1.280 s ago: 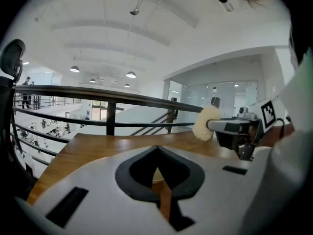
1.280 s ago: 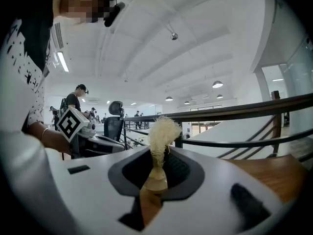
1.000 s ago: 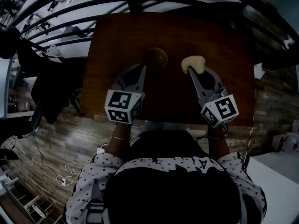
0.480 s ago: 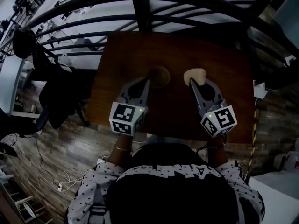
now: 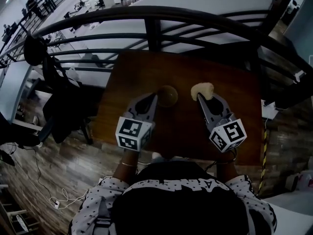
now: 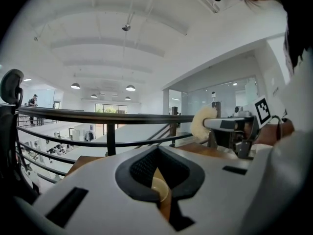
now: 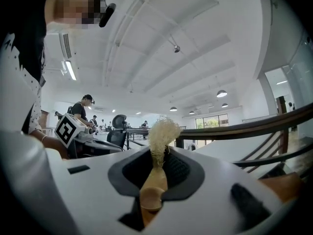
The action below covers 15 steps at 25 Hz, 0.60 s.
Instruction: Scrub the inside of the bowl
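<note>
A small wooden bowl [image 5: 168, 96] hangs above the dark table, pinched by its rim in my left gripper [image 5: 155, 99], which is shut on it. In the left gripper view the bowl's tan rim [image 6: 160, 190] shows between the closed jaws of that left gripper [image 6: 157, 180]. My right gripper [image 5: 201, 98] is shut on the wooden handle of a scrub brush, its pale fluffy head [image 5: 203, 89] sticking out past the jaws. In the right gripper view the handle [image 7: 155, 182] lies gripped in the right gripper [image 7: 157, 173], and the bristle head [image 7: 162, 131] stands up. Brush and bowl are apart, side by side.
The brown wooden table [image 5: 230, 131] lies below both grippers. A black metal railing [image 5: 151, 18] runs behind its far edge, with an open hall beyond. A dark garment on a chair [image 5: 56, 97] stands at the left. Cables lie on the wood floor [image 5: 44, 180].
Both grippers have lifted upward with the bowl and the brush still in them. The head view has tilted, so more of the railing and hall shows.
</note>
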{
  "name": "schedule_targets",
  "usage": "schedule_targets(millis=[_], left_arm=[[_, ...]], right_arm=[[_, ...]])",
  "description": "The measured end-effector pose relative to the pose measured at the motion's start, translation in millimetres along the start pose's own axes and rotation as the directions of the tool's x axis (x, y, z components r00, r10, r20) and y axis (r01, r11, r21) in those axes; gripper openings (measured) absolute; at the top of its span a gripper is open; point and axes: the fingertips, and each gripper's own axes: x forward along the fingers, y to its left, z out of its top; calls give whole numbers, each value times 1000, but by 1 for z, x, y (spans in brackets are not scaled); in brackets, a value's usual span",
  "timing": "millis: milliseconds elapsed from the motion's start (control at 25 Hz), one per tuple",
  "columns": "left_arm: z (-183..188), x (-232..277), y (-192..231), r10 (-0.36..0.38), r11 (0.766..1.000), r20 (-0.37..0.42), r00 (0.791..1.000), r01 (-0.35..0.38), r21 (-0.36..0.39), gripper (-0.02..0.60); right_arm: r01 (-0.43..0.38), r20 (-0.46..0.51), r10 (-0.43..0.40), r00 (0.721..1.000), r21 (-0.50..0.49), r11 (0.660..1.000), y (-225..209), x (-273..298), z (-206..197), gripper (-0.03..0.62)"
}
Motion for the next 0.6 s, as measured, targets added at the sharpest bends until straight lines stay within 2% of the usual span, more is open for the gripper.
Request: schedule_targets(millis=[280,600], left_arm=[[16,0,-5,-16,1000,24,1000,16,18,14],[17,-2,-2,-11,1000,28,1000,11,14,14]], right_arm=[[-23,2,23,1000,-25,999,6,4,12,61],[-17,3,17,1000,-28,999,5,6,13,61]])
